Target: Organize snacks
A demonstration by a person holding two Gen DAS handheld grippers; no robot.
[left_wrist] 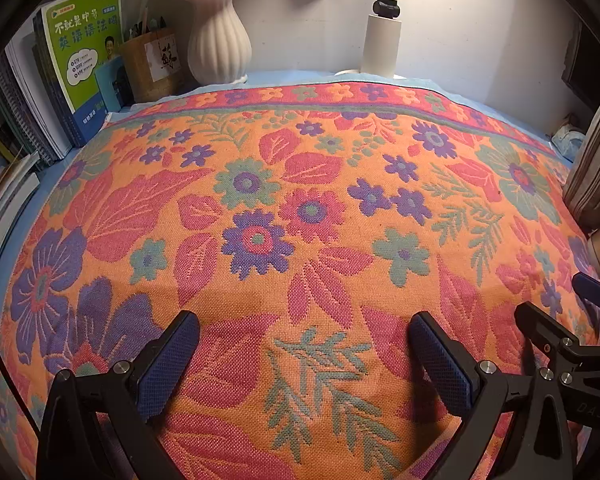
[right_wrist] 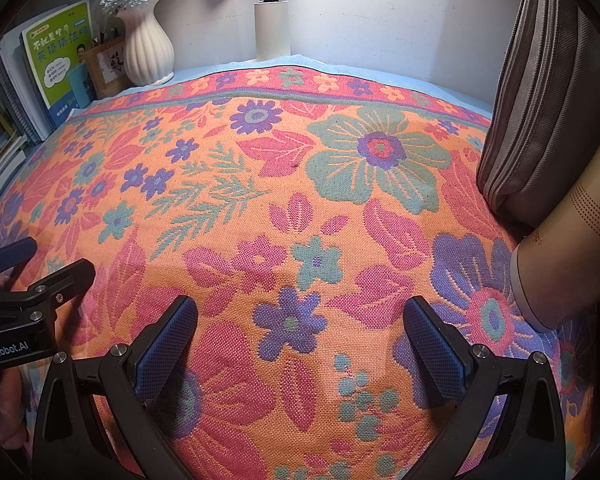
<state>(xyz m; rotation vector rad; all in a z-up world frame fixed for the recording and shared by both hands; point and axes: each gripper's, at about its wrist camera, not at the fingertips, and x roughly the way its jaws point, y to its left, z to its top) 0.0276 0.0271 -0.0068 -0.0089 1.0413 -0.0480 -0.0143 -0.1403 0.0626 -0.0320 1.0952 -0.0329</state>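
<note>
Over woven floral cloth (left_wrist: 300,208) — left tongs (left_wrist: 304,360) wide, right tongs (right_wrist: 300,344) wide, ribbed white vase (left_wrist: 218,36) behind

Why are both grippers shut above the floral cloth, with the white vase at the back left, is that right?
Not quite: both grippers are open, not shut. In the left wrist view the left gripper has its fingers wide apart over the floral cloth; the right wrist view shows the right gripper the same. The white vase is at the back left.
</note>
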